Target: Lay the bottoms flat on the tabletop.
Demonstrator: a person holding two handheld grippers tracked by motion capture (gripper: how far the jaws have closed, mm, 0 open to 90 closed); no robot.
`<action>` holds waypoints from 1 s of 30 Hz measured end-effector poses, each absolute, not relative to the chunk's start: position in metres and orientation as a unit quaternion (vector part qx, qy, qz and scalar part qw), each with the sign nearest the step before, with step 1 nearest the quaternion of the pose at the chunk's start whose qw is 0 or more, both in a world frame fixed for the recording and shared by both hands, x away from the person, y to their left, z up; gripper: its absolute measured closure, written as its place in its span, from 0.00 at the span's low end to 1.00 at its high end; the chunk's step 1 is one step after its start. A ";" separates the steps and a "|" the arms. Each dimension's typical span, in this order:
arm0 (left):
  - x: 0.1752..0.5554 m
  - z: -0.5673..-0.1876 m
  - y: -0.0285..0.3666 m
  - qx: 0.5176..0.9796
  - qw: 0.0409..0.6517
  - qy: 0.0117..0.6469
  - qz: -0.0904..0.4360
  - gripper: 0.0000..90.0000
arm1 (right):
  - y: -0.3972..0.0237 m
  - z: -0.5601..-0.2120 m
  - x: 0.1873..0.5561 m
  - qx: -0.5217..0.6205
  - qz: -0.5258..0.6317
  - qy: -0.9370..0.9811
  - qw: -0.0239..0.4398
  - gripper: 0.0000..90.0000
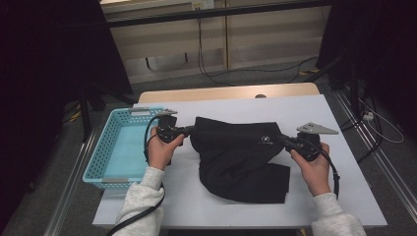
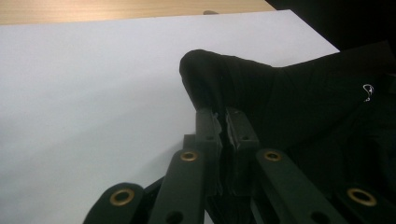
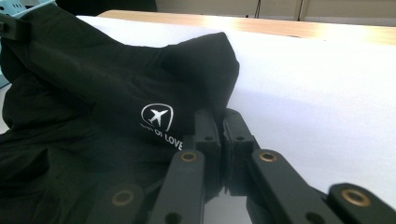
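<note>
Nearest, at the bottom edge of the high view: two forearms in pale grey sleeves, reaching up from below. Left hand wrapped around the left gripper, a black cable looping down past the sleeve. Right hand around the right gripper, topped by a grey three-cornered plate.

Between the two hands, a black garment, crumpled and partly folded, lying on a white sheet spread over the table. Stretched lightly from its left upper corner to its right upper corner, the lower part bunched toward the near edge. A small white print on the cloth near the right-hand corner: an aeroplane in an outline, with lettering beneath, only partly readable.

Left gripper, in its own view: jaws closed nearly together, pinching a fold of the black garment at the tips. Right gripper, in its own view: jaws likewise drawn close, seemingly clamped on the garment's edge just beside the print, though dark cloth against dark jaws makes the exact contact hard to judge.

Left of the left hand: a light blue plastic basket with perforated walls, set on the table's left side.

Farther off: a strip of bare wooden tabletop beyond the sheet, then grey floor with trailing cables and pale wall panels.
</note>
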State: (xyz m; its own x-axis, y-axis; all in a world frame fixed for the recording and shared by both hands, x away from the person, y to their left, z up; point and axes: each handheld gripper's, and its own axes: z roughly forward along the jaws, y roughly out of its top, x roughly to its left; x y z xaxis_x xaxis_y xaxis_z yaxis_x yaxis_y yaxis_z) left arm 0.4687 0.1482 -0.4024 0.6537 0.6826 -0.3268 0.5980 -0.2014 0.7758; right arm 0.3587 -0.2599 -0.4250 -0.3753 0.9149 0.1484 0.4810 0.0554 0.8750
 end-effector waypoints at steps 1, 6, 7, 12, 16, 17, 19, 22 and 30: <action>0.468 -0.402 0.148 0.773 0.478 0.414 0.045 0.95 | -0.260 -0.425 0.359 0.508 0.463 0.688 0.234 0.96; 0.468 -0.402 0.149 0.772 0.477 0.418 0.045 0.95 | -0.258 -0.425 0.360 0.506 0.463 0.690 0.233 0.96; 0.468 -0.403 0.149 0.772 0.476 0.418 0.045 0.95 | -0.258 -0.425 0.361 0.506 0.463 0.690 0.232 0.96; 0.468 -0.402 0.150 0.772 0.475 0.419 0.044 0.95 | -0.257 -0.425 0.362 0.503 0.462 0.692 0.233 0.96; 0.467 -0.403 0.149 0.772 0.475 0.421 0.042 0.95 | -0.257 -0.426 0.363 0.503 0.461 0.693 0.233 0.96; 0.467 -0.402 0.150 0.773 0.475 0.419 0.042 0.95 | -0.257 -0.425 0.363 0.502 0.461 0.694 0.233 0.96; 0.466 -0.400 0.151 0.773 0.475 0.419 0.042 0.95 | -0.257 -0.424 0.364 0.500 0.462 0.695 0.233 0.96; 0.466 -0.396 0.153 0.769 0.479 0.420 0.044 0.95 | -0.257 -0.421 0.366 0.498 0.464 0.694 0.233 0.96; 0.466 -0.386 0.155 0.762 0.485 0.427 0.052 0.95 | -0.256 -0.405 0.373 0.484 0.463 0.703 0.239 0.96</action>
State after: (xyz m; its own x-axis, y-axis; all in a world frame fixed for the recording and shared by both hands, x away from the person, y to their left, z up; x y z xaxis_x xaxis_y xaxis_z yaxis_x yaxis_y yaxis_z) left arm 0.4664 0.1551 -0.3855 0.6304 0.7001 -0.3353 0.6002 -0.1657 0.7825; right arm 0.3727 -0.2559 -0.4054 -0.4178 0.9016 0.1115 0.4582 0.1031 0.8828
